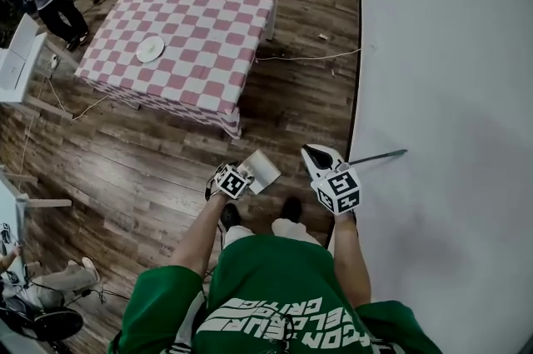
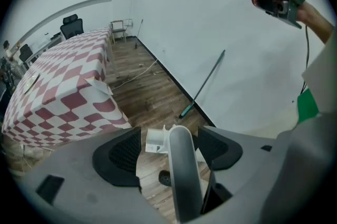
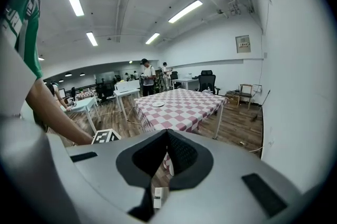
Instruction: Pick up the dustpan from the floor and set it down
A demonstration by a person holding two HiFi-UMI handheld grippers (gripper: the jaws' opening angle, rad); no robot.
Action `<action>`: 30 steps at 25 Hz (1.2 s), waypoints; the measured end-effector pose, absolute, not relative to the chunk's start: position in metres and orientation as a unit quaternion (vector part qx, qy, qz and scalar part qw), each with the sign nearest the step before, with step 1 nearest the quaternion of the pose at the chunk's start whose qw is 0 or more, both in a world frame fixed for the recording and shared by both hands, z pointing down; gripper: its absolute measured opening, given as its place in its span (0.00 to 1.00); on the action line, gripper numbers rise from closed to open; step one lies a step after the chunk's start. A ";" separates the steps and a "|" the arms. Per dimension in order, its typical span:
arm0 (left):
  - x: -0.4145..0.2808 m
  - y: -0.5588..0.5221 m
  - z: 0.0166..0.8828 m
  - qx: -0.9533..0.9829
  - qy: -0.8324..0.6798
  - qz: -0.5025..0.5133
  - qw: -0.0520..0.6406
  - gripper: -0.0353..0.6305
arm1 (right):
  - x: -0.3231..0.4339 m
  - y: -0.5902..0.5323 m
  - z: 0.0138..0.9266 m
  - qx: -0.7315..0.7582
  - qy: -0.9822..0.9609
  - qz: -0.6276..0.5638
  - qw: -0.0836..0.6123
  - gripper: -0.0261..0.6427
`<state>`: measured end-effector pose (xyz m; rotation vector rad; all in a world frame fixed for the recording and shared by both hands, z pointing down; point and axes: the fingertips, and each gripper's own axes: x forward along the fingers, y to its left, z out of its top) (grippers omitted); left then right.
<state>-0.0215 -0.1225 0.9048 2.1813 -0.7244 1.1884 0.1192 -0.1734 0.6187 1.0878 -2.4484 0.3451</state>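
1. Head view: the dustpan (image 1: 261, 171) sits on the wooden floor (image 1: 150, 161), just beside the left gripper (image 1: 229, 180), at its 2 o'clock. The right gripper (image 1: 319, 157) hangs at 3 o'clock, by the white wall (image 1: 450, 94).
2. Left gripper view: the jaws are released and wide apart. The dustpan's grey handle (image 2: 181, 181) stands upright between them, and neither pad touches it. The step in hand looks like the grasp. The next move calls for closing squarely on the handle before lifting.
3. Right gripper view: the jaws are clenched on nothing, and the checkered table (image 3: 181, 104) lies at 12 o'clock.
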 end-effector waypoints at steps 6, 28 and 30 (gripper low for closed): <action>-0.017 -0.111 0.935 0.779 -0.248 0.494 0.297 0.53 | 0.121 -0.160 0.636 0.382 -0.881 0.135 0.246 0.05; -0.003 -0.093 0.972 0.710 -0.205 0.596 0.315 0.41 | 0.140 -0.136 0.663 0.385 -0.868 0.167 0.267 0.05; -0.005 -0.093 0.973 0.707 -0.210 0.601 0.307 0.40 | 0.144 -0.132 0.663 0.389 -0.865 0.168 0.267 0.05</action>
